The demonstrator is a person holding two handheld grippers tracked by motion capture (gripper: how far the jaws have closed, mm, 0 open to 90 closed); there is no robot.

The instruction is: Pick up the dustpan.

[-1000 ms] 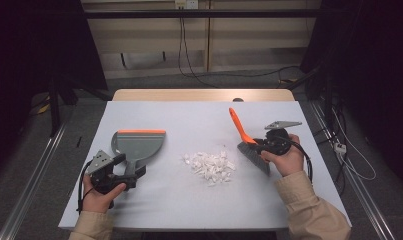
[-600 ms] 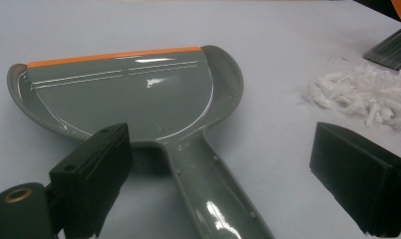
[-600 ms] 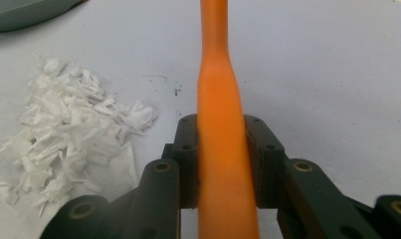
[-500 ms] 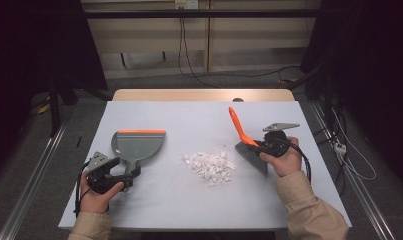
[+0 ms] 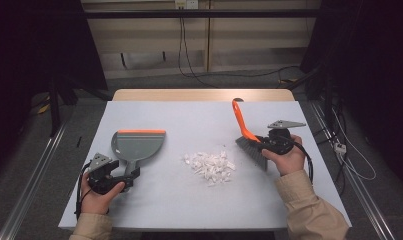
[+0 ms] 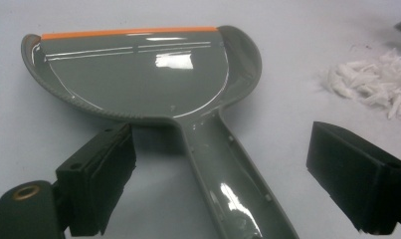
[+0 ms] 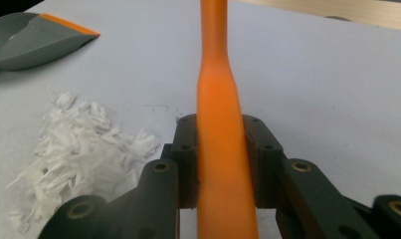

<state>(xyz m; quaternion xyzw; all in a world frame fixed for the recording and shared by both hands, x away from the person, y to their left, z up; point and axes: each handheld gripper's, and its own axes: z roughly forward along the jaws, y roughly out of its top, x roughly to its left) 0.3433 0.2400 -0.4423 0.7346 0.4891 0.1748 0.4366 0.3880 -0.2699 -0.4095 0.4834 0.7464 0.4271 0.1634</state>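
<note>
Left gripper [image 5: 131, 176] near the table's [image 5: 309, 200] front-left corner has its jaws spread either side of the dustpan [image 6: 138, 74] handle and closing in, pads not touching yet. A lopsided pinch could swivel that slick pan. Right gripper [image 5: 264, 144] is clamped on the brush [image 7: 220, 149] (orange handle), so a careless sweep could scatter the paper scraps [image 5: 211, 166] mid-table.

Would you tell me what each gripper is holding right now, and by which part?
The right gripper clamps the brush by its orange handle. The left gripper holds nothing: its closing fingers straddle the dustpan handle without touching.
</note>
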